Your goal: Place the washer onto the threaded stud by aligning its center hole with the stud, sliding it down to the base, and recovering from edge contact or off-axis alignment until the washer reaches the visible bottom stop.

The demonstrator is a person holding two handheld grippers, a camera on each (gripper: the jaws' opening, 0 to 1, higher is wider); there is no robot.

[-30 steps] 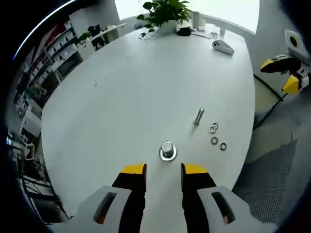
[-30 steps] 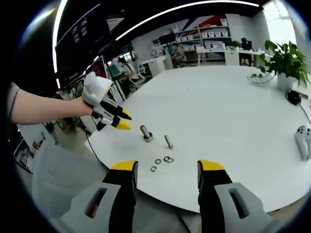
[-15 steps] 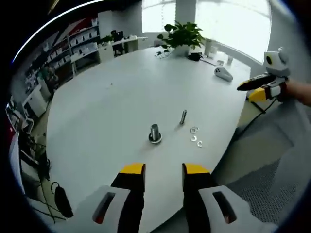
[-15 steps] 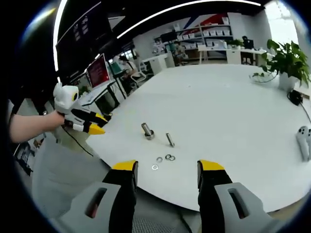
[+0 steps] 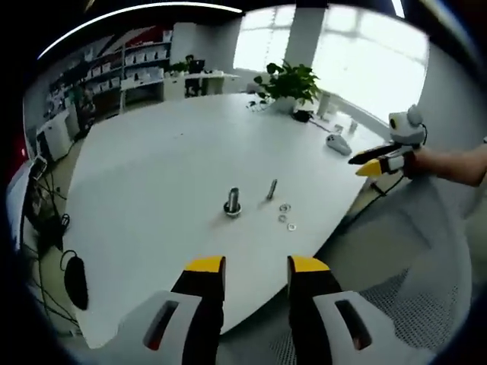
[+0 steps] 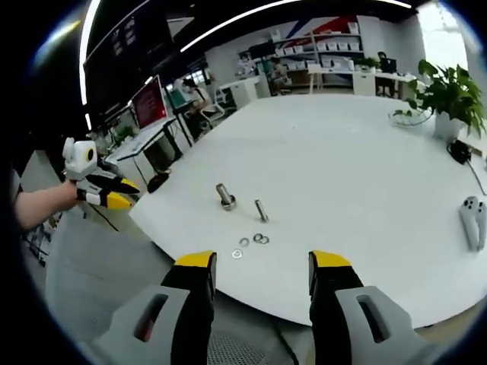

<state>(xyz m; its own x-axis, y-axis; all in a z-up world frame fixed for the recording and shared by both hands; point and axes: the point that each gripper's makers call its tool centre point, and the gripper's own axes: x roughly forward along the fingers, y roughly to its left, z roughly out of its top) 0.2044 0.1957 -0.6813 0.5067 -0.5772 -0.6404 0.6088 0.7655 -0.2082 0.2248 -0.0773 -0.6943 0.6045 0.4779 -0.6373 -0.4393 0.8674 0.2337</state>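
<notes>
Left gripper [image 5: 255, 268] and right gripper [image 6: 261, 264]: yellow-tipped jaws apart, empty, held off the table's edge.
Small metal ring washers [image 5: 287, 215] [image 6: 251, 243] lie flat by the upright threaded stud [image 5: 233, 201] [image 6: 225, 196] and a loose bolt [image 5: 272, 189], on a smooth white round table [image 5: 152, 175] in an office.

The left gripper [image 5: 255, 266] has two black jaws capped with yellow tips, rising from pale grey moulded housings, each with a dark slot showing a reddish mark. The right gripper [image 6: 262, 262] is built the same: black jaws, yellow tips, grey housings with slotted reddish marks. From the side, the right gripper [image 5: 370, 163] shows a white rounded body with yellow-tipped black jaws, as does the left gripper [image 6: 114, 195]. The forearms behind them are bare.
</notes>
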